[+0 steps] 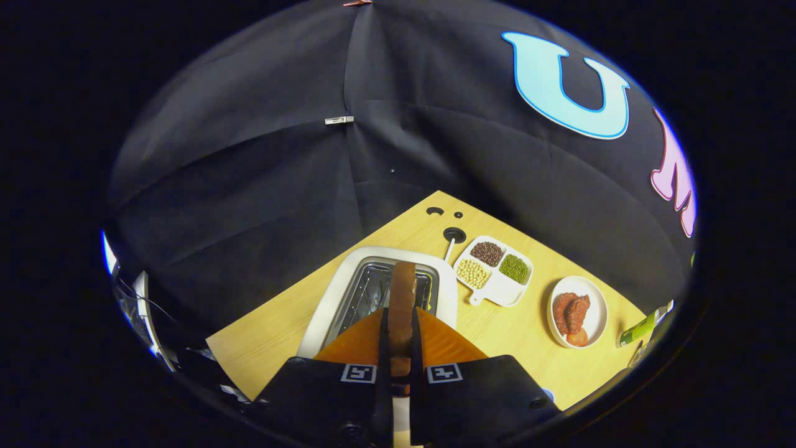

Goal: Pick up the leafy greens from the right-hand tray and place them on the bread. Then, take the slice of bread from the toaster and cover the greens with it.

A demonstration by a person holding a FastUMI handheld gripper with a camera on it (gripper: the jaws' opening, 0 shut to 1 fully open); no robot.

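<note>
Between my 2 fingers (382,348) sits the slice of bread (402,305), standing on its thin edge. Both fingers of my tongs (400,364) press on its flat sides, so they are clamped on it. I hold the bread up above the toaster (336,292), right over its open slot. That white toaster stands on the wooden table (273,342). Just right of the toaster lies a white dish (494,269) with 3 little parts: dark beans, pale beans and green beans. Farther right is a round white plate (578,311) with some red food on it. Near the right end of the table lies a green thing (640,328), too small to tell what it is.
</note>
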